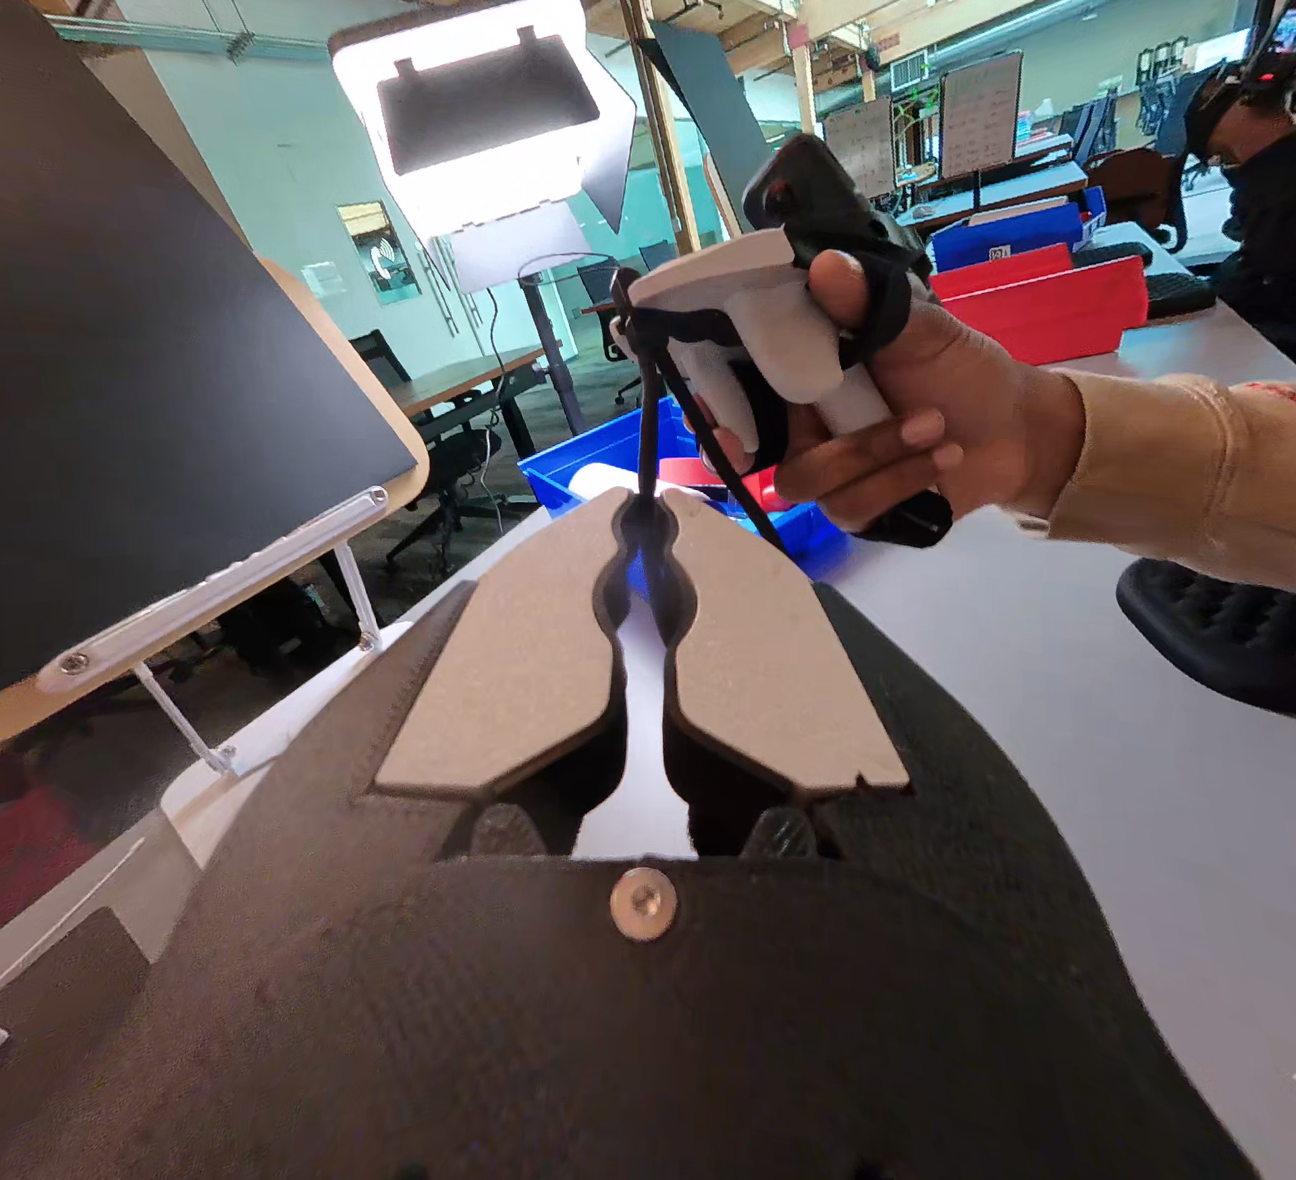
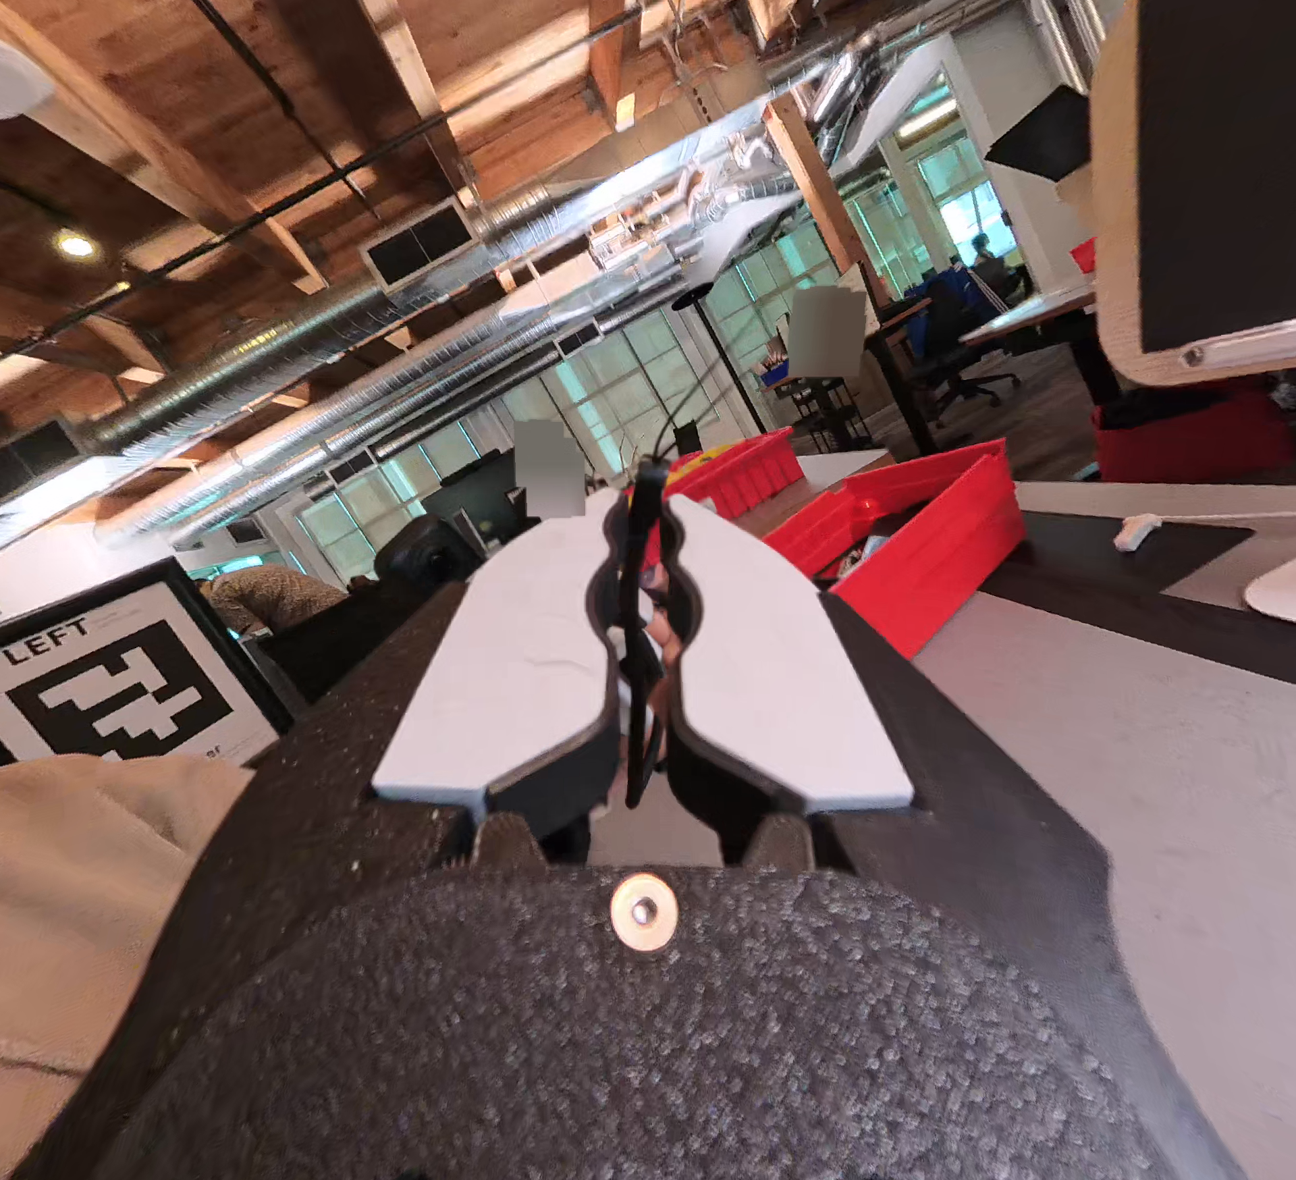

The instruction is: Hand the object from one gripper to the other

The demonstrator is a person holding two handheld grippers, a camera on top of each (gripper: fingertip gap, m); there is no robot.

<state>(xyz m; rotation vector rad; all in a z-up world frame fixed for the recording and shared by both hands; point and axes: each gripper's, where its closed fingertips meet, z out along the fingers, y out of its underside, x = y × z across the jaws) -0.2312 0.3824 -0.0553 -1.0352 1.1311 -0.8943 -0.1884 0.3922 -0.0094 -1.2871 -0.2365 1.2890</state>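
Observation:
A thin black cord hangs between the two grippers above the white table. In the left wrist view my left gripper has its grey fingers closed on the cord's lower end at the tips. The right gripper, held in a hand with a beige sleeve, pinches the cord's upper part just above; a second strand slants down to the right. In the right wrist view the right gripper is shut, with the cord running along the slot between its fingers.
A blue bin with a few items stands just beyond the grippers and red bins farther right. A black-faced board leans at the left. A black mesh pad lies on the right. A person sits far right. A red bin shows beside the right gripper.

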